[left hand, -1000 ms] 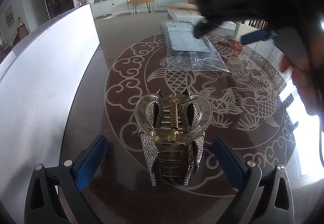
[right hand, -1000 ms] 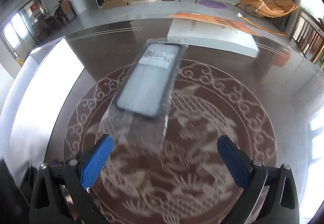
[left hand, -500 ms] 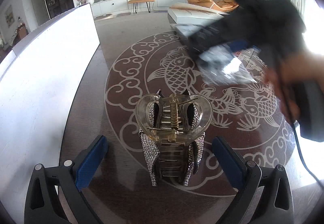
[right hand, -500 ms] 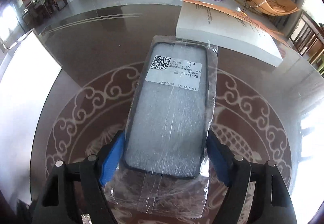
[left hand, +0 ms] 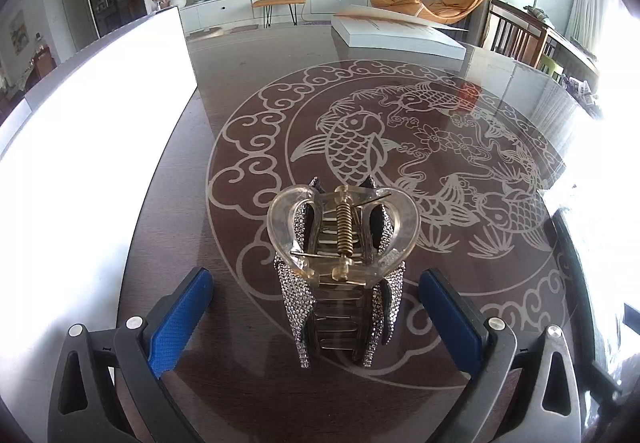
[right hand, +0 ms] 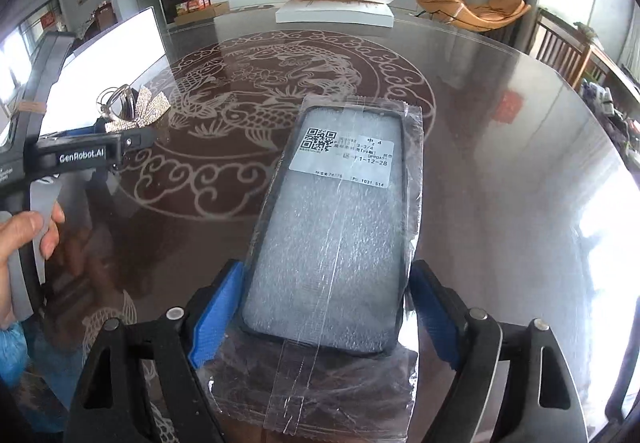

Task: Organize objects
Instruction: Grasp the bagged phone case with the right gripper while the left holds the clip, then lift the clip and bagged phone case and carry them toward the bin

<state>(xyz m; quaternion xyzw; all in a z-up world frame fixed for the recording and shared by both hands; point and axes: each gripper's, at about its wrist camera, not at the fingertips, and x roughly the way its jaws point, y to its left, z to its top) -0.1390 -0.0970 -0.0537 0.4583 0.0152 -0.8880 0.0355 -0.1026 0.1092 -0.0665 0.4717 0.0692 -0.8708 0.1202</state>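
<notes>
Phone case between my right jaws, hair claw between my left, both on the counter.

The bagged phone case (right hand: 336, 235) lies flat on the patterned counter (left hand: 500, 91), its near end between the jaws of my right gripper (right hand: 326, 275). Those jaws have just been opening and now stand wide, with the blue pads right beside the bag's edges, and I see no squeeze on it. My left gripper (left hand: 315, 283) points down over the rhinestone hair claw (left hand: 344, 255), which stands upright on its teeth midway between jaws held well apart, clear of both pads. A white box (right hand: 334, 13) sits at the far edge and a bright white panel (left hand: 80, 163) runs along the left. Nothing blocks either gripper.
</notes>
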